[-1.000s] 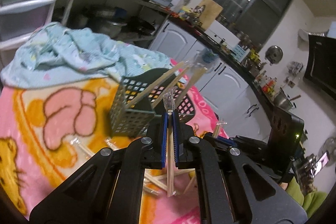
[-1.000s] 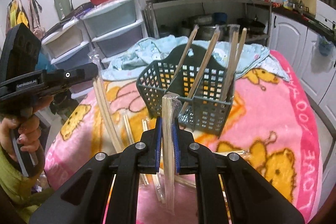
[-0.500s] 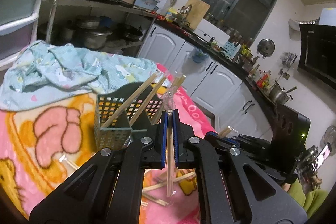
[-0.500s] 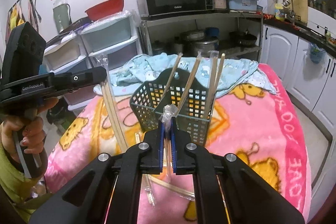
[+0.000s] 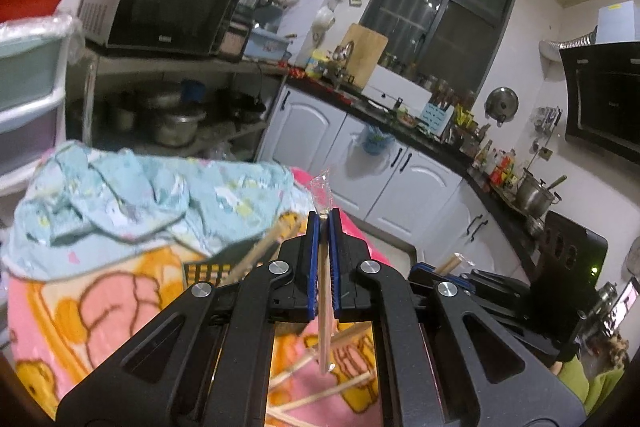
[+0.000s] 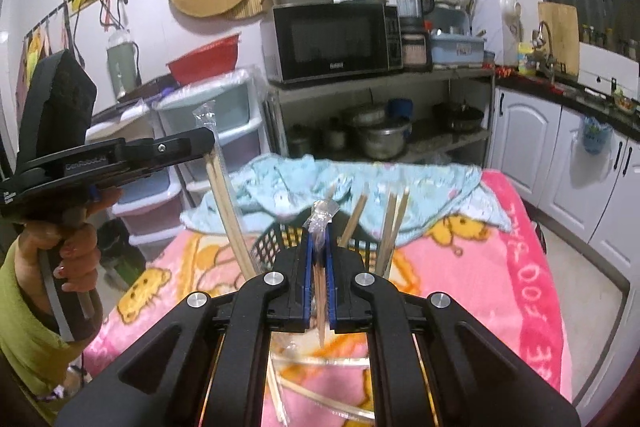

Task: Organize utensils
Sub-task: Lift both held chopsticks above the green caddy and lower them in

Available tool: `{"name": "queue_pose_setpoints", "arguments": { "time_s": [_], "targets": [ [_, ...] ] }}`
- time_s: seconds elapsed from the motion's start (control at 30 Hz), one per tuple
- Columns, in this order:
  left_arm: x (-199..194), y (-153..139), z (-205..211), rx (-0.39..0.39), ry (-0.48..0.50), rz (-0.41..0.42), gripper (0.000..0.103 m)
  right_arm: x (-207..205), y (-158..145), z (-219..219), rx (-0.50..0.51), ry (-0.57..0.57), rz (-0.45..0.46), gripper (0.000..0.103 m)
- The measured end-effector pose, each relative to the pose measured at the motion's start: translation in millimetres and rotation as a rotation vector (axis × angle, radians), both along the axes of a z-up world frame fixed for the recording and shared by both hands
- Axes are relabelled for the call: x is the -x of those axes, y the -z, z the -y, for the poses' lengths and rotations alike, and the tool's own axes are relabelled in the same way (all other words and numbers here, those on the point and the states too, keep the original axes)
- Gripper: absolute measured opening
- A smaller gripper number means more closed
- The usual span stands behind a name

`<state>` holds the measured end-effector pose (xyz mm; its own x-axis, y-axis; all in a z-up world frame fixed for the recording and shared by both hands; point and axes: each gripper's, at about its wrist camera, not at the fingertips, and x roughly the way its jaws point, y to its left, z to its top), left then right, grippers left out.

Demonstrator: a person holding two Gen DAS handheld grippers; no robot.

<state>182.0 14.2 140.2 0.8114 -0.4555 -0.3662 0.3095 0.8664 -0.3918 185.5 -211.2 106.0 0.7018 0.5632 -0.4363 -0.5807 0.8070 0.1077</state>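
1. Left wrist view: my left hand-held gripper (image 5: 324, 259) is pressed together on a wrapped chopstick pair (image 5: 325, 307). The pair runs upright between the blue pads, and its clear wrapper tip sticks out above them.
2. The lower end of that pair hangs free above the pink blanket (image 5: 96, 323), touching nothing.
3. Behind the left finger, part of the basket (image 5: 208, 269) shows, with chopsticks (image 5: 264, 247) leaning out of it toward the right.
4. More loose chopsticks (image 5: 328, 387) lie scattered on the blanket under the gripper.
5. A crumpled blue cloth (image 5: 152, 199) lies at the far side of the blanket.
6. At the right, my right hand-held gripper (image 5: 448, 269) shows from the side, with a wooden stick end poking up from it.
7. Right wrist view: my right hand-held gripper (image 6: 319, 267) is pinched on another wrapped pair (image 6: 320, 291), held upright, its crinkled wrapper end above the pads.
8. Just beyond the fingers stands the basket (image 6: 268, 243), with several chopsticks (image 6: 394, 223) upright or slanted in it.
9. At the left, my left hand (image 6: 76, 251) holds the left gripper's handle; its wrapped pair (image 6: 228, 203) slants down toward the basket's left side.
10. Loose chopsticks (image 6: 320, 363) lie on the blanket (image 6: 480, 291) near me.
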Motion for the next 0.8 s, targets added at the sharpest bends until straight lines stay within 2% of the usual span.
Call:
{"name": "queue_pose_setpoints", "arguments": {
  "time_s": [0.4, 0.8],
  "targets": [
    [-12, -33, -9, -0.025, -0.105, 0.106, 0.002, -11, -36, 5, -0.056, 0.043, 0.092, 0.006],
    [-23, -37, -8, -0.061, -0.181, 0.161, 0.003, -18, -54, 8, -0.093, 0.08, 0.17, 0.006]
  ]
}}
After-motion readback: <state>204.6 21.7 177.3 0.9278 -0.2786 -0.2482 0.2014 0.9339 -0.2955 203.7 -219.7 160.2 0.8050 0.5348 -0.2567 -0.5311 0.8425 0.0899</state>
